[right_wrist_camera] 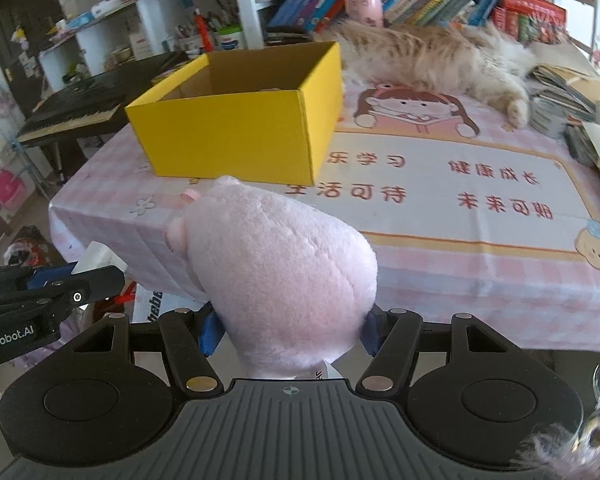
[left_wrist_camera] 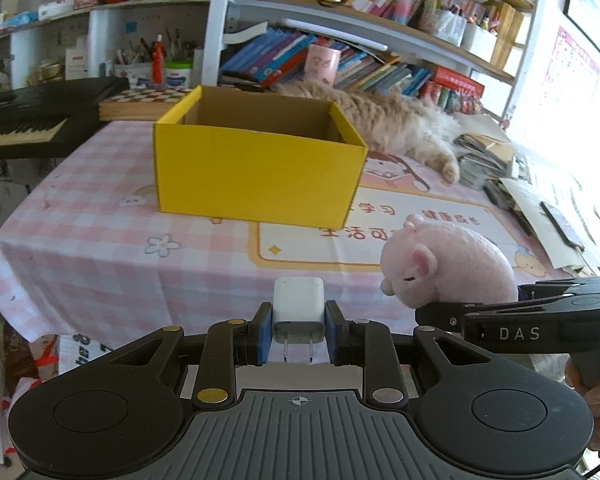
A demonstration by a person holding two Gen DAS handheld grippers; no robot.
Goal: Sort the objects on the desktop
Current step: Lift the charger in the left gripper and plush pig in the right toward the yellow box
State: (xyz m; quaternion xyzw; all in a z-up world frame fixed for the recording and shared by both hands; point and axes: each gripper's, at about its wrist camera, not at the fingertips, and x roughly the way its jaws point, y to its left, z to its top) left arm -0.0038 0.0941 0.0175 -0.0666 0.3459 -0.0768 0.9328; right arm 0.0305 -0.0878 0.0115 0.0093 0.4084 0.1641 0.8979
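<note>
Currently in transit, two items: a white plug adapter [left_wrist_camera: 299,307] clamped between the blue pads of the left tongs [left_wrist_camera: 299,330], prongs toward the camera, and a pink plush pig [right_wrist_camera: 284,280] squeezed at its base by the right tongs [right_wrist_camera: 290,330]. Ahead of both tongs stands the open yellow box [left_wrist_camera: 256,168] on the pink checked surface [left_wrist_camera: 100,240]; its contents are mostly hidden, neither held item is over it yet. Remaining, by my reckoning: carry forward, release into box.
</note>
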